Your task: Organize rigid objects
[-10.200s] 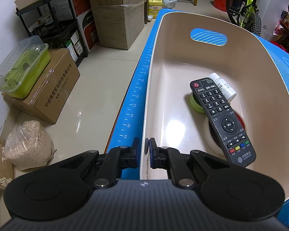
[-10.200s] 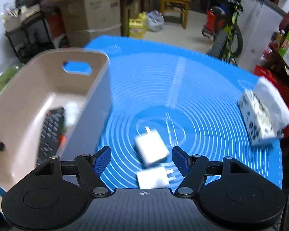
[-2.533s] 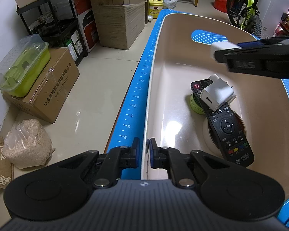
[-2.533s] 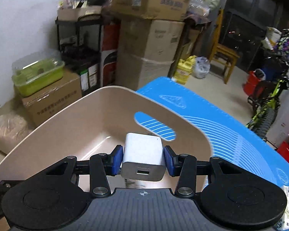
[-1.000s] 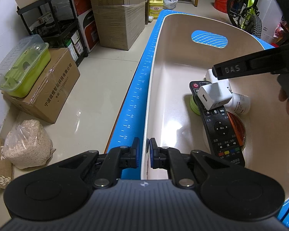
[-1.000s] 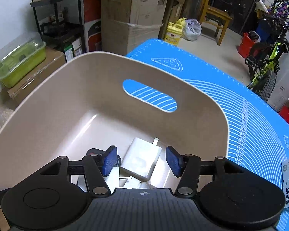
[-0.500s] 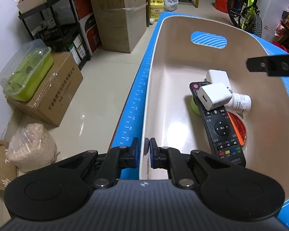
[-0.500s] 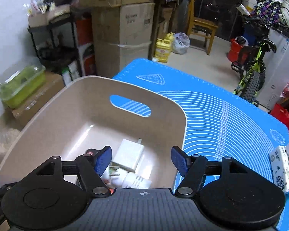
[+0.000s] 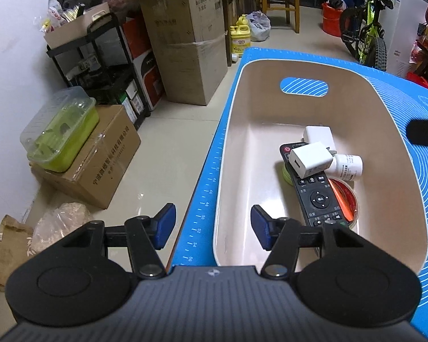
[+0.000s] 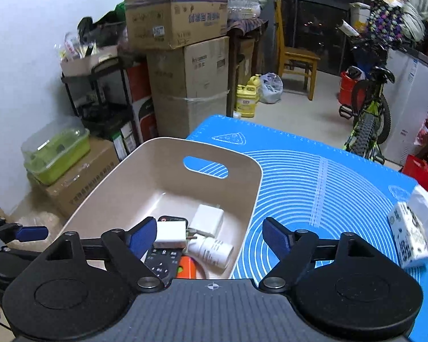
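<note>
Room: plain white wall (image 10: 28,57) on the left, pale glossy tile floor (image 9: 168,131) with lamp glare. Black metal shelf rack (image 9: 97,65) against the wall, cluttered. Stacked cardboard boxes (image 10: 188,65) beside it. A lower cardboard carton (image 9: 100,154) on the floor carries a green lidded container (image 9: 60,131). Wooden chair (image 10: 296,57) at the back before dark glazing (image 10: 319,22). Yellow jug (image 9: 241,40) and a green bicycle (image 10: 371,114) on the floor.
</note>
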`<state>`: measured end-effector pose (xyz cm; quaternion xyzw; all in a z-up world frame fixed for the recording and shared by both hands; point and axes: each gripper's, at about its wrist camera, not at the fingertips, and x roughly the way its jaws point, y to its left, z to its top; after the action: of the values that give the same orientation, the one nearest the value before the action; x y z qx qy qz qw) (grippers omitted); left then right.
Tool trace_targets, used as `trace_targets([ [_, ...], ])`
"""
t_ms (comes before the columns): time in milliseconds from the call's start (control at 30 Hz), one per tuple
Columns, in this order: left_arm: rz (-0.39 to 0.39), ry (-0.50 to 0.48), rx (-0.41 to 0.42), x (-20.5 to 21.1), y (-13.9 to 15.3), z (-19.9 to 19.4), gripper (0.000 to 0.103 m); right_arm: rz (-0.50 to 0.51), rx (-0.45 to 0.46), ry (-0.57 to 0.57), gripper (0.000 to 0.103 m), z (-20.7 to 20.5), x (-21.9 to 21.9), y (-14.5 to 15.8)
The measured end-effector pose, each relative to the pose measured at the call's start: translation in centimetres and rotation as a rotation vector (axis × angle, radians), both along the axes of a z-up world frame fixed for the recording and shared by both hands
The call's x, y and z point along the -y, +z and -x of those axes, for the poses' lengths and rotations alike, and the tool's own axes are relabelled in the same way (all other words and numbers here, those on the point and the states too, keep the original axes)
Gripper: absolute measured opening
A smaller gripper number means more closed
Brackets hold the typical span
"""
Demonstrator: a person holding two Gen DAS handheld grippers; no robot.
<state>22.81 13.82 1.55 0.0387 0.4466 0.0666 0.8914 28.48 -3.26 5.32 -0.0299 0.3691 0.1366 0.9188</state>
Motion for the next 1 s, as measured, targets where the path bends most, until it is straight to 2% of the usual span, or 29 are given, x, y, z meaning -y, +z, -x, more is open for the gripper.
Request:
trace_targets([
  [167, 0.002, -0.009, 0.041, 0.9, 1.6, 1.4, 0.065, -0.002, 0.002, -0.03, 0.087, 2.2, 1.2, 0.4],
  [333, -0.007, -0.039, 0.074, 2.3, 3.0, 3.3, 0.067, 0.025, 0.05, -0.054, 0.093, 5.4, 2.1, 1.3],
  [733, 0.039, -0.066, 0.128, 4.1, 4.6, 9.4, 0.068, 0.038, 0.087, -0.092, 0.095, 12.8, 3.6, 2.8],
  [1000, 0.021, -0.071, 0.141, 5.3, 5.2, 12.7, 0.068, 0.022, 0.08, -0.124, 0.095, 17.2, 5.2, 3.1],
])
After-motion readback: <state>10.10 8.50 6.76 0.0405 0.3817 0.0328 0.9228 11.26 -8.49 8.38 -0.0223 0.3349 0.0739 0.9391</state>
